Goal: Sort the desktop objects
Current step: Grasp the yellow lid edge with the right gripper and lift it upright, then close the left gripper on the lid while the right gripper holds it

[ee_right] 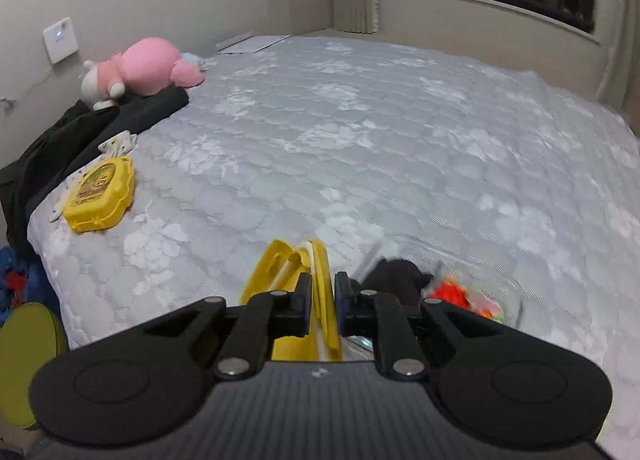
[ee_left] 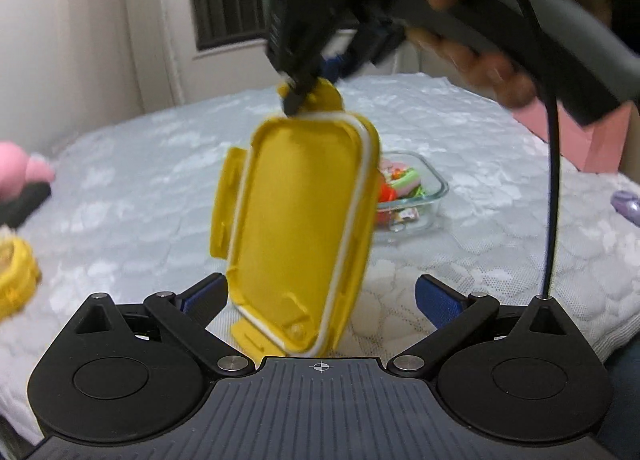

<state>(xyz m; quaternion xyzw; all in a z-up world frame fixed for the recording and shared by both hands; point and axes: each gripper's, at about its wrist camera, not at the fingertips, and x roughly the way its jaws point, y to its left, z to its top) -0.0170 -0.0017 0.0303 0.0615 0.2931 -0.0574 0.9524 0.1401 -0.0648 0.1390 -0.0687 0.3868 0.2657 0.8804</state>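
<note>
A yellow container lid (ee_left: 300,219) with a white seal and side clips hangs upright in the air, its underside facing the left wrist camera. My right gripper (ee_left: 296,95) is shut on its top clip; in the right wrist view the lid (ee_right: 320,284) sits edge-on between the closed fingers of the right gripper (ee_right: 322,296). My left gripper (ee_left: 320,300) is open and empty, its blue-padded fingers on either side of the lid's lower end. A glass container (ee_left: 416,195) with small colourful items sits on the bed behind the lid; it also shows blurred in the right wrist view (ee_right: 476,300).
The quilted white bed (ee_right: 360,139) fills both views. A yellow toy case (ee_right: 100,191), a pink plush toy (ee_right: 148,67) and dark clothing (ee_right: 100,119) lie at its left edge. A pink box (ee_left: 576,135) and a purple object (ee_left: 628,203) are at the right.
</note>
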